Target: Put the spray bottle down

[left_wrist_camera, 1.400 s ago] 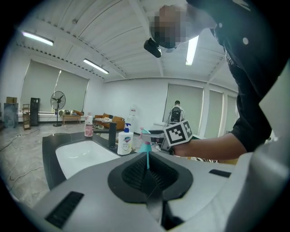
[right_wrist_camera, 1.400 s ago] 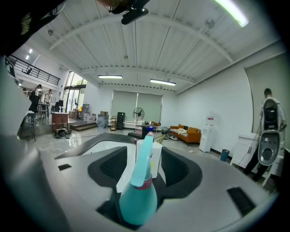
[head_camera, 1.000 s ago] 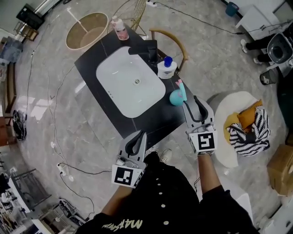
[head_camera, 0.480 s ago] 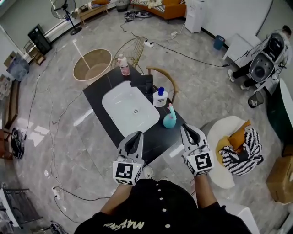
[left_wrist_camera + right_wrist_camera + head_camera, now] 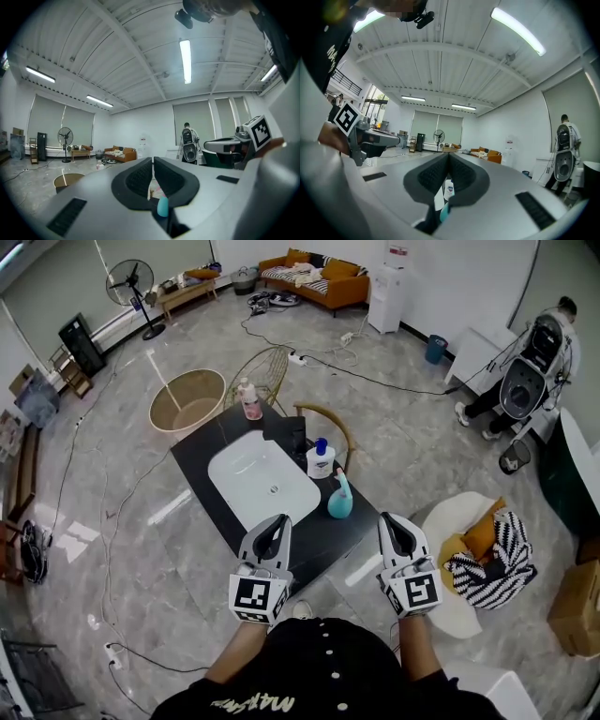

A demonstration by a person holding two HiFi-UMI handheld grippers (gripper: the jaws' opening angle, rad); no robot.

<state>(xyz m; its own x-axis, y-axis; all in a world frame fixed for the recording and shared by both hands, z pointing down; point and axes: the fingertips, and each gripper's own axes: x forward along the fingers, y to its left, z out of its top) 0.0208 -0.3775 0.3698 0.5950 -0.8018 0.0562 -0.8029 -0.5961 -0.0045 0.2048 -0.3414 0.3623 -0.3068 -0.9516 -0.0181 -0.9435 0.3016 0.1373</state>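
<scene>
Nearest the person, at the bottom of the head view, the left gripper (image 5: 275,524) and the right gripper (image 5: 391,521) are held level and side by side, close to the nearest corner of the black worktop (image 5: 323,538). The left jaws are seen pressed together with nothing between them. The right jaws have just been closing and are likewise shut on nothing. Ahead of both and apart from them, the teal spray bottle (image 5: 339,499) is stood upright on the worktop, just beside the right side of the white basin (image 5: 263,486). Behind it a white bottle (image 5: 320,461) with a blue cap is set next to the black tap (image 5: 294,435), and a pink bottle (image 5: 250,400) is placed at the far corner. Farther off, a round basket (image 5: 186,399) is seen on the floor (image 5: 141,521), and an orange sofa (image 5: 314,271) beyond.
</scene>
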